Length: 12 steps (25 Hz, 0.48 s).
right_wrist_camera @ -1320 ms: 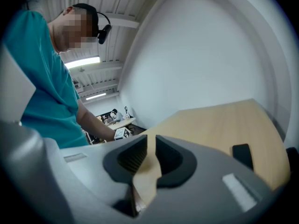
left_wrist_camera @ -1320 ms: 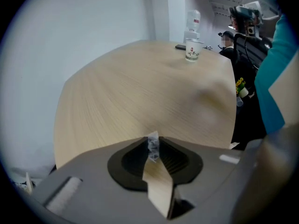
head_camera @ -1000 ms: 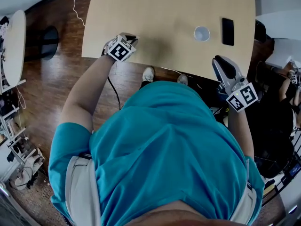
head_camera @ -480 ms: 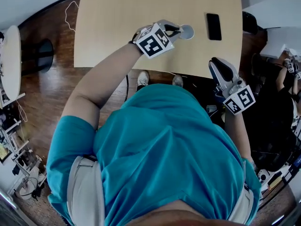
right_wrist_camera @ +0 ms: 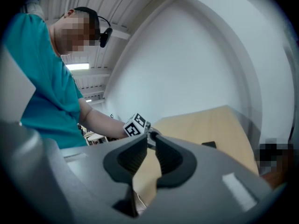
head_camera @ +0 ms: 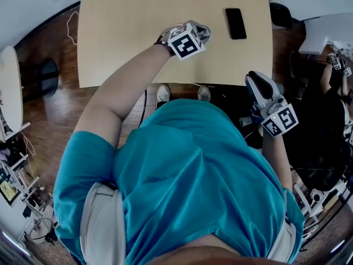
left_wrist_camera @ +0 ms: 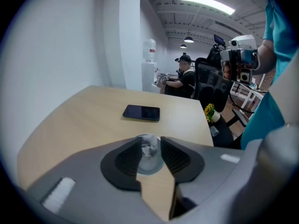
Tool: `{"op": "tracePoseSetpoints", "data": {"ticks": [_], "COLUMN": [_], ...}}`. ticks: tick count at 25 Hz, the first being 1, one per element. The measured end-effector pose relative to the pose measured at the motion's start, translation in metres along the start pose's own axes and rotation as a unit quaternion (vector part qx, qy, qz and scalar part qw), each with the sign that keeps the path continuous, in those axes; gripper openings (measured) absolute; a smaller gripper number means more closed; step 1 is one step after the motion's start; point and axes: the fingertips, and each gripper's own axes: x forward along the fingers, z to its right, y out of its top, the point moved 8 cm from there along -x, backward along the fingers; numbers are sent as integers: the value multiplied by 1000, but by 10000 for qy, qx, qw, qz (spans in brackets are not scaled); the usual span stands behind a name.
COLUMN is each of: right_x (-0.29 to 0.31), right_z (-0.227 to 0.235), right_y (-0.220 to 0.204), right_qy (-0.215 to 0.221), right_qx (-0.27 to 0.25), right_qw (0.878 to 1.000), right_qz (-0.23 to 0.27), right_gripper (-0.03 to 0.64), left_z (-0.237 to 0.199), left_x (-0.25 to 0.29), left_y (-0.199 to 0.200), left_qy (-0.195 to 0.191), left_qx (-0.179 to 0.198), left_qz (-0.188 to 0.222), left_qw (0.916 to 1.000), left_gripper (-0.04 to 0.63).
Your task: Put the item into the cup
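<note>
- Tan wood forms the table [head_camera: 138, 26] under your left gripper [left_wrist_camera: 150, 140]. Dark plank floor [head_camera: 49, 109] surrounds it.
- Your left gripper's jaws have just been opening and now stand apart. The pads press on nothing, and the cup [left_wrist_camera: 148, 157] shows in the gap below them.
- Your right gripper [right_wrist_camera: 152, 141] hangs off the table's near edge. Its jaws are drawn nearly together, with only a slit between the pads and nothing in it.
- The cup is clear and stands upright on the table, on the near side of a black phone [left_wrist_camera: 141, 112].
- The item [left_wrist_camera: 148, 148] is a small pale lump lying inside the cup.
- White walls, a water dispenser [left_wrist_camera: 149, 64] and a seated person [left_wrist_camera: 184, 76] close the far room.
- The item's shape is blurred behind the cup wall. In the head view your left gripper hides the cup.
</note>
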Motion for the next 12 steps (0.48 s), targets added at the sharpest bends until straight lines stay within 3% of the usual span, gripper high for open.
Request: {"op": "tracePoseSetpoints", "data": {"ticks": [2,6,9,12], "right_x": [1,-6,-1,0], "right_z": [1,6,8,9], "right_y": [-2,-4,-2,5], "right_qy": [11,71,167,430], "right_qx": [-13,-45,-61,-151], "right_qw": [10000,9999,9997,9987], "right_qz": [8,98,168,229], "right_gripper": [48,48,48,48], "left_z": [-2,3,7,25], "left_x": [1,-8,-47,-101], "left_y": [1,7,6,-7], "left_qy": [43,249,425,669], "left_qx": [-18,-170,-591,-1075], "left_qz": [33,249,919,1816], "left_qw": [10000,9992,9931,9752], "left_gripper": [149,170,157,62]}}
